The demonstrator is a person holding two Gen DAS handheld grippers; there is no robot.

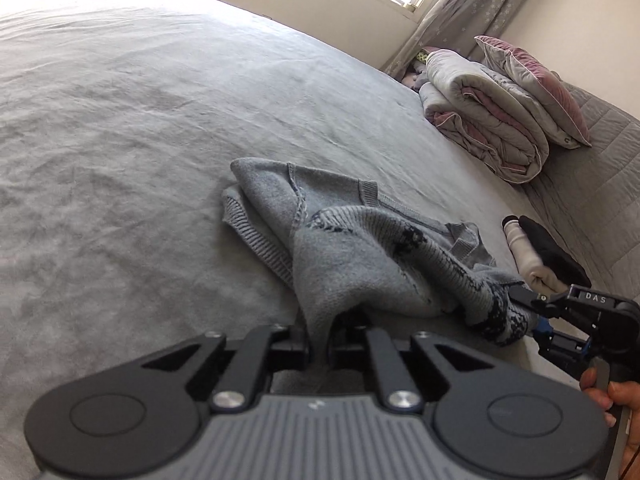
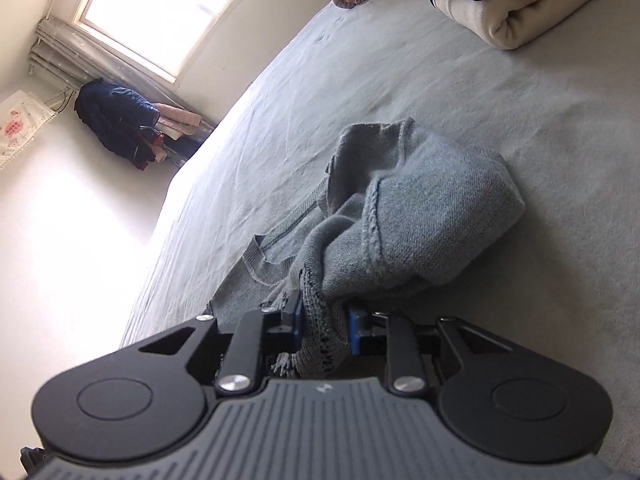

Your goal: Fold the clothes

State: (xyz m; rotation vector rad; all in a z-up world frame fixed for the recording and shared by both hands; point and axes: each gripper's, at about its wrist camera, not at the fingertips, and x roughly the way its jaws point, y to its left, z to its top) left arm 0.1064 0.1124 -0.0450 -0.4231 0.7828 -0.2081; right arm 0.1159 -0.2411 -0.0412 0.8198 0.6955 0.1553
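A grey knitted sweater with a dark pattern lies crumpled on the grey bed. My left gripper is shut on a fold of the sweater at its near edge. My right gripper shows at the right in the left wrist view, shut on the sweater's patterned ribbed edge. In the right wrist view the right gripper pinches the ribbed hem of the sweater between blue pads. The rest of the sweater bunches up just beyond the fingers.
Folded cream and black clothes lie at the bed's right side, also in the right wrist view. A folded duvet and a pillow sit at the far right. A window and hanging clothes are beyond the bed.
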